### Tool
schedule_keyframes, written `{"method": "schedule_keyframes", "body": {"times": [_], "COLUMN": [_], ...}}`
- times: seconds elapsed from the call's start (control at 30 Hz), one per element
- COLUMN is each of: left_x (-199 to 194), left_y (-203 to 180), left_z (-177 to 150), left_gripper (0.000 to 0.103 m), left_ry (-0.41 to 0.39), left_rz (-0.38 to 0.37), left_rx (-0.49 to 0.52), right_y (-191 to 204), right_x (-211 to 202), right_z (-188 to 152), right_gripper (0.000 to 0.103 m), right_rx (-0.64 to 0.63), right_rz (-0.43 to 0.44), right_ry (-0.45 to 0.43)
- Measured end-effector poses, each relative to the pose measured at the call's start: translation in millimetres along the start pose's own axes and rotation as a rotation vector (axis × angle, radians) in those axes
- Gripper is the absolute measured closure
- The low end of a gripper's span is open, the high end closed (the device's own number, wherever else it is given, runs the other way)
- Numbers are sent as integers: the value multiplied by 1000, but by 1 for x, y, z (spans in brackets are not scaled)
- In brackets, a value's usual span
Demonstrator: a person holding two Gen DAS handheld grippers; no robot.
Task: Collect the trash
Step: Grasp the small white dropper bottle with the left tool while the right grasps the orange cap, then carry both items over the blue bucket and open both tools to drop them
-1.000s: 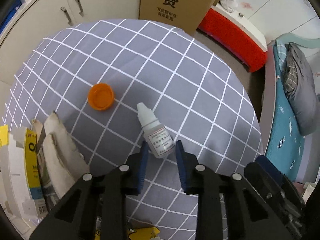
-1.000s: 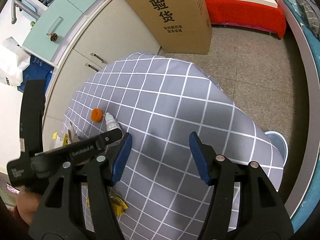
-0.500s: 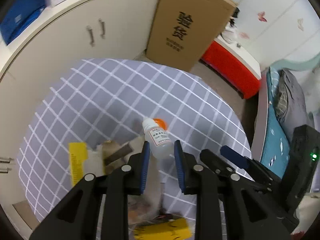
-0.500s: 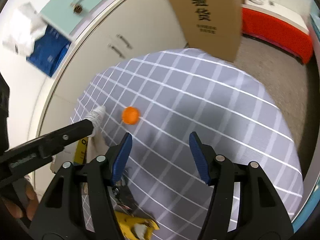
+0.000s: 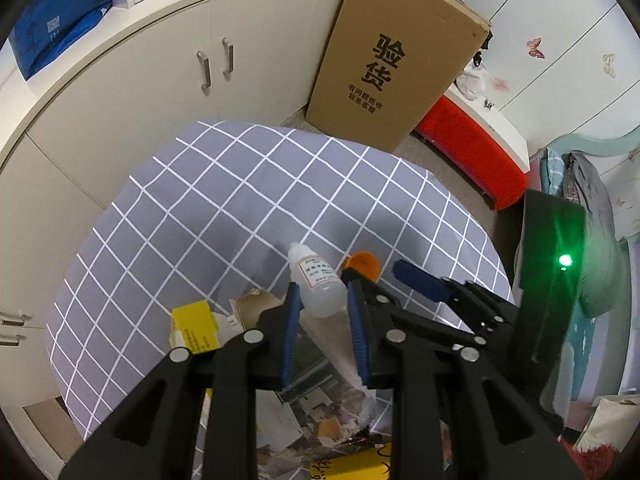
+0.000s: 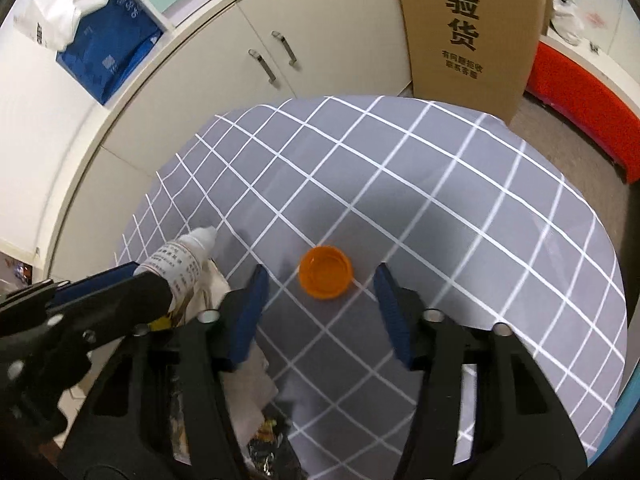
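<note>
A small clear dropper bottle (image 5: 316, 284) with a white label hangs off the table, my left gripper (image 5: 322, 294) shut on its body. It also shows in the right wrist view, as the bottle (image 6: 180, 260) poking out at the left above crumpled paper. An orange cap (image 6: 326, 278) lies open side up on the grey checked tablecloth (image 6: 440, 200). My right gripper (image 6: 321, 274) straddles the cap, its jaws closing, both blue pads still apart from it. In the left wrist view the cap (image 5: 362, 262) peeks out behind the right finger.
Below the bottle lies a heap of trash (image 5: 312, 400): torn paper, cardboard and a yellow box (image 5: 196, 328). A tall cardboard box (image 5: 384, 64) and cream cabinets (image 5: 160, 80) stand behind the table. A red bench (image 5: 472, 152) sits to the right.
The left gripper lifted the bottle off the cloth and carried it over the trash heap. The right gripper swung across to the orange cap and its jaws narrowed.
</note>
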State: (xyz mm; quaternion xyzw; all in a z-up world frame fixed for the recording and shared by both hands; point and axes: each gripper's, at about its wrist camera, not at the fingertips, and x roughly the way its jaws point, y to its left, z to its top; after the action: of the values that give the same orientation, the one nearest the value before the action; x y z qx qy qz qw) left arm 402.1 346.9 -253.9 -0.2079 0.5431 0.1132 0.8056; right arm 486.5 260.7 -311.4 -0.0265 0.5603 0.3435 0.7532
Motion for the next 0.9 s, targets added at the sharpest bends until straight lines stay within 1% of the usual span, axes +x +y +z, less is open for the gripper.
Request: {"method": "schedule_keyframes", "body": {"times": [0.07, 0.1, 0.17, 0.2, 0.3, 0.37, 0.53, 0.67, 0.77, 0.9], "left_x": [4, 5, 8, 9, 10, 8, 5, 4, 4, 7], "left_y": [0, 0, -1, -1, -2, -6, -26, -58, -92, -144], "left_z": [1, 2, 2, 2, 2, 2, 0, -6, -12, -27], "left_gripper": [80, 80, 80, 80, 80, 80, 80, 80, 80, 80], "left_ry": [4, 5, 6, 6, 5, -2, -3, 0, 6, 22], "left_rz": [1, 0, 4, 4, 4, -1, -13, -33, -55, -89], "left_rx": [1, 2, 5, 4, 11, 21, 47, 91, 135, 203], "right_y": [3, 5, 7, 6, -2, -6, -24, -47, -79, -124], "right_x": [6, 10, 12, 12, 9, 4, -21, -49, -80, -117], "right_z": [1, 1, -1, -1, -3, -5, -14, -26, -42, -69], "right_gripper": [63, 66, 68, 73, 73, 73, 73, 73, 73, 73], "right_rx": [-13, -29, -46, -47, -28, -22, 46, 102, 179, 262], "right_rz": [-10, -31, -43, -37, -3, 2, 37, 49, 64, 52], "right_ry": [16, 32, 30, 28, 27, 14, -16, -48, -82, -129]}}
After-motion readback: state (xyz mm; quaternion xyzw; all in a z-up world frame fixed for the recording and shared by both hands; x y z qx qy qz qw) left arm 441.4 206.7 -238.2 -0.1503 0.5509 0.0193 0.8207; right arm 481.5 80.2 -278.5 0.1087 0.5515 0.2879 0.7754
